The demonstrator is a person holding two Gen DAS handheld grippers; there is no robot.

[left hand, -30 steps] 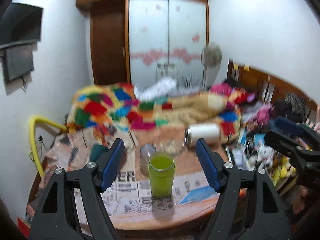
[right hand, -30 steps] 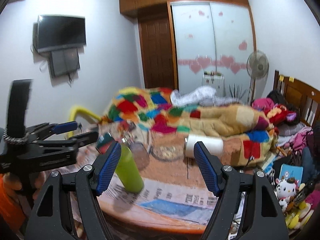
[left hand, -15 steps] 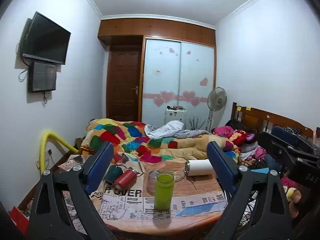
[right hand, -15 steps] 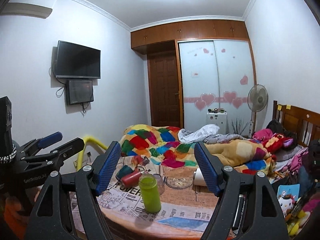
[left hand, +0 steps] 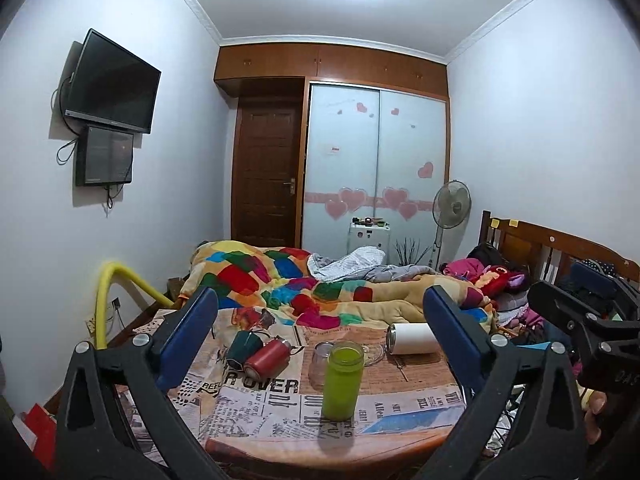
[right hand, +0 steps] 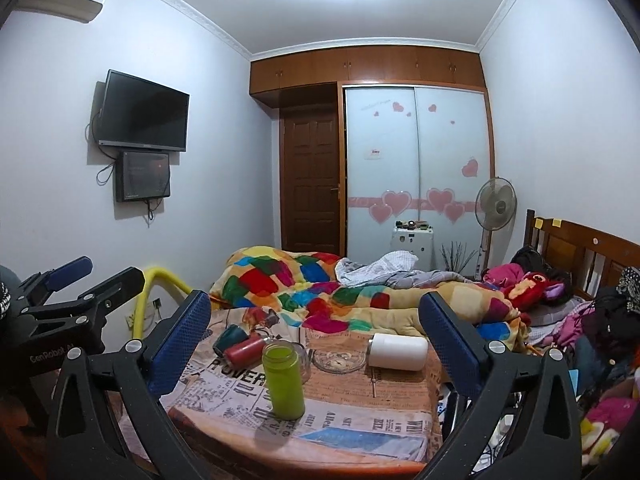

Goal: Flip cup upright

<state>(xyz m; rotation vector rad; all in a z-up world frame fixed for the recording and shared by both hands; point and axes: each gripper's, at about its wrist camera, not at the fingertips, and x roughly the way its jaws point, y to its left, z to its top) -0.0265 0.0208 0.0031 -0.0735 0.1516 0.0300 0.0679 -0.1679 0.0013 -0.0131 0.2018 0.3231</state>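
On the newspaper-covered worktop (left hand: 404, 404) ahead of you, the green cup (left hand: 342, 381) stands upright near the front edge, mouth up, and you can see only green through its open rim; whether anything is inside, you cannot tell. Just behind it sits a clear glass jar (left hand: 320, 362), upright, and it looks see-through with nothing showing in it. Beside that, a shallow glass dish (right hand: 339, 360) holds a few small bits too blurred to name. Over to the right, a white cylinder cup (left hand: 412, 339) lies on its side with its metal-rimmed mouth facing left. On the left, a red bottle (left hand: 267, 358) and a dark teal cup (left hand: 242, 346) both lie tipped over, touching each other.

Your left claw (left hand: 318, 340) is released, blue pads spread wide, gripping nothing, held back from the worktop with the green cup framed between them. Your right claw (right hand: 314, 338) is also spread wide and carries nothing, well apart from every cup. Behind the worktop, a patchwork quilt (left hand: 288, 284) lies heaped on the bed.
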